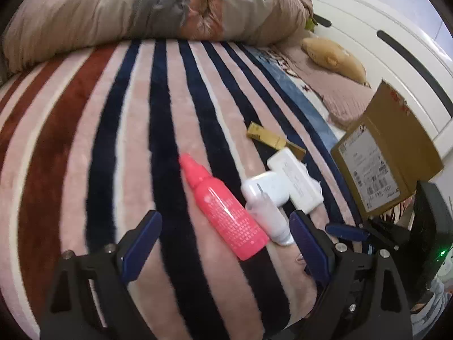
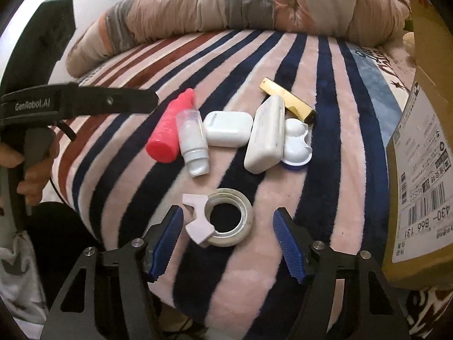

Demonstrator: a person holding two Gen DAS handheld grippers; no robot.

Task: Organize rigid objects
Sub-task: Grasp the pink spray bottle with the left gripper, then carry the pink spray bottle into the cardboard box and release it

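Note:
On the striped blanket [image 1: 85,147] lie a pink bottle [image 1: 223,209], a small white bottle [image 1: 269,221], a white earbud case [image 1: 266,187], a flat white case [image 1: 297,178] and a gold box [image 1: 269,137]. My left gripper [image 1: 226,249] is open, its fingers on either side of the pink bottle's base. My right gripper [image 2: 228,240] is open around a clear tape roll [image 2: 229,218] with a pale pink dispenser [image 2: 196,218]. The right wrist view also shows the pink bottle [image 2: 170,133], white bottle [image 2: 194,144], earbud case [image 2: 228,131], flat case [image 2: 266,136], a white lens case [image 2: 297,144] and the gold box [image 2: 291,102].
A cardboard box [image 1: 388,153] with a shipping label stands at the right, also in the right wrist view [image 2: 419,170]. A rolled quilt [image 1: 141,8] lies along the far side. A tan plush pillow [image 1: 334,56] and white cabinet [image 1: 396,42] are beyond.

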